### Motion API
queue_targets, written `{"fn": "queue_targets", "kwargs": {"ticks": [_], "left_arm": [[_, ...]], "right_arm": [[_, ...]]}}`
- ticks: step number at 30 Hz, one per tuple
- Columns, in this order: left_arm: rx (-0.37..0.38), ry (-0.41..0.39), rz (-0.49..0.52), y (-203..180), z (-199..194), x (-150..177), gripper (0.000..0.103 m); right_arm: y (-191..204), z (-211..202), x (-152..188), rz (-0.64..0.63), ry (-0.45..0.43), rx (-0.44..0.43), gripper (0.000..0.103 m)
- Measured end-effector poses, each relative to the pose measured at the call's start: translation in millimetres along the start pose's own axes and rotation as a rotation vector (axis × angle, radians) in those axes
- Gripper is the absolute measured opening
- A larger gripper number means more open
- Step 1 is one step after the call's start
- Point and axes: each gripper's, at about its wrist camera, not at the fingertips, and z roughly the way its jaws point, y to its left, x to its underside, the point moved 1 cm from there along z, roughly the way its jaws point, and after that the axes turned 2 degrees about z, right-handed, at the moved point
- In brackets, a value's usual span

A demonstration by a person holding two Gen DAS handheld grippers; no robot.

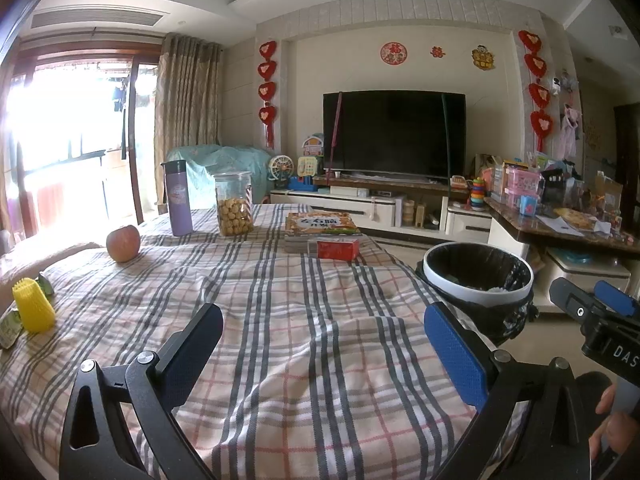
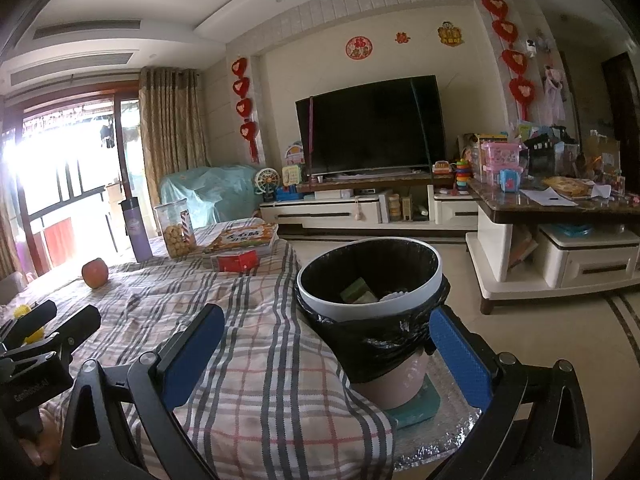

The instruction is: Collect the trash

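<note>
Both grippers (image 1: 324, 344) (image 2: 328, 348) agape, level, empty.

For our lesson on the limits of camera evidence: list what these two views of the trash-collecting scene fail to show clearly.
- Trash bin contents: in the left wrist view the rim hides most of them; in the right wrist view only scraps show.
- Wrappers by the yellow object: cut off by the left edge, left wrist view.
- Balcony beyond the window: washed out by glare, both views.
- Left claw: half cut off, right wrist view.
</note>
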Motion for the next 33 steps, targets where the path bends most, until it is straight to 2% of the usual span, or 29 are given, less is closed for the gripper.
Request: {"fn": "queue_targets", "kwargs": {"ticks": [33], "left_arm": [[0.013, 0.002, 0.011, 1.1, 0.2, 0.4, 0.102]], "right_arm": [[2.9, -0.6, -1.3, 0.005, -0.001, -0.007, 0.103]]}}
